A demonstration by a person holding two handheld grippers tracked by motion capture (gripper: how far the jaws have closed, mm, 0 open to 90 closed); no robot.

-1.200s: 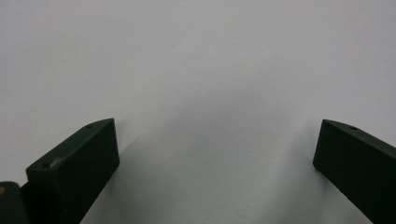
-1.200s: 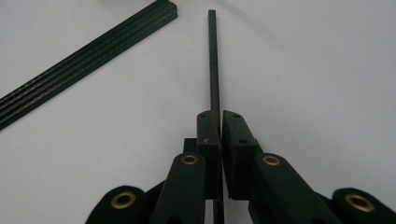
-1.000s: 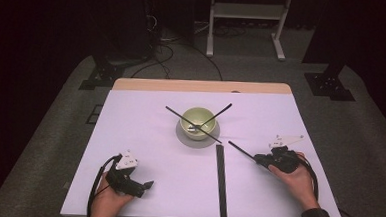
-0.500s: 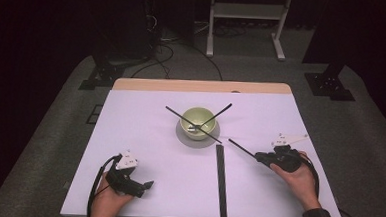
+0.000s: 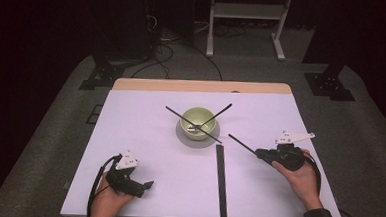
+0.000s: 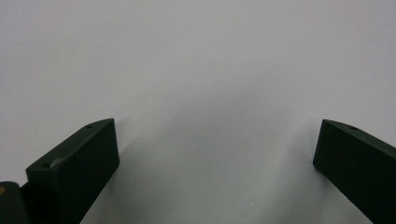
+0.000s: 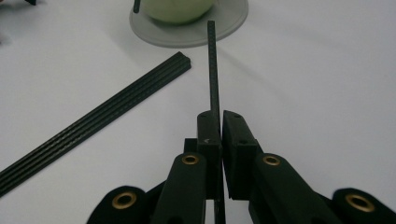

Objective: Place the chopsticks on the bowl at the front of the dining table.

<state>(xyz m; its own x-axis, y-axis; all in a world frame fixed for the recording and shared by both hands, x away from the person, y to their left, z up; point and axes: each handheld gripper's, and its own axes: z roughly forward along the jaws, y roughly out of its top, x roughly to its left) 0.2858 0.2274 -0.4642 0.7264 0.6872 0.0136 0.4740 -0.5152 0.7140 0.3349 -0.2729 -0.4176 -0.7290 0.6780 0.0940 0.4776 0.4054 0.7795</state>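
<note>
A pale green bowl [image 5: 197, 120] stands on a grey saucer [image 5: 197, 139] in the middle of the white table, with two thin black rods [image 5: 179, 115] leaning crossed in it. My right gripper [image 5: 258, 153] is shut on a third black rod [image 5: 241, 144] that points at the saucer; its tip ends just short of the rim. Seen from the right gripper view, that rod [image 7: 213, 65] runs from between the pads of the gripper [image 7: 219, 119] toward the bowl [image 7: 177, 9]. My left gripper [image 5: 147, 184] rests at the front left, and its jaws [image 6: 215, 144] stand wide apart over bare table.
A flat bundle of black rods [image 5: 221, 180] lies lengthwise on the table between the two hands, also in the right gripper view [image 7: 102, 114]. Beyond the table stand a white frame [image 5: 246, 11] and dark stands, with cables on the floor.
My right gripper with its rod has edged slightly toward the far side of the table. The left hand has stayed still.
</note>
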